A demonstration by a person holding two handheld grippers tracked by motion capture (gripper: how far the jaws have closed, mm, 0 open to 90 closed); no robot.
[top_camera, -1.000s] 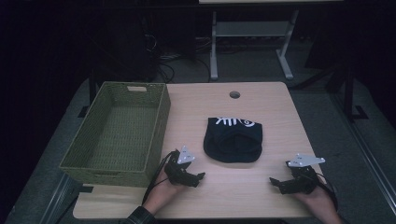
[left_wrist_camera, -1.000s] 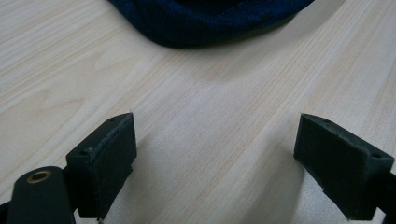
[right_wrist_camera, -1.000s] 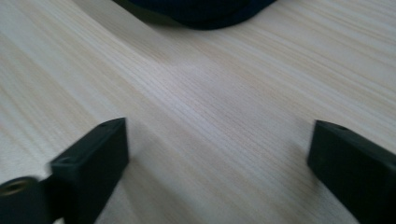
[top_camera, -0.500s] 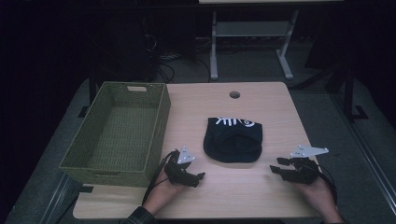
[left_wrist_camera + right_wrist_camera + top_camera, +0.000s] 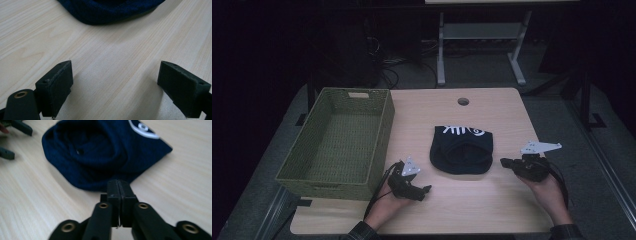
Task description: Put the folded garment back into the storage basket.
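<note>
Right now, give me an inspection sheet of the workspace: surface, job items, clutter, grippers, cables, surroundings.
Surface: light wood table with a round hole near the far edge.
Job's things: dark blue hat with white print lies mid-table; green basket at the table's left, nothing in it.
Clutter: nothing seen.
Grippers: left gripper open, low over bare wood near the hat; right gripper shut on nothing, tip aimed at the hat.
Cables: one trails from each gripper; more lie on the floor beyond.
Surroundings: dark room, grey floor, white stand behind.

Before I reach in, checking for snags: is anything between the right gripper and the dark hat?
Nothing visible: bare table lies between the right gripper and the hat; its fingers point at it.
</note>
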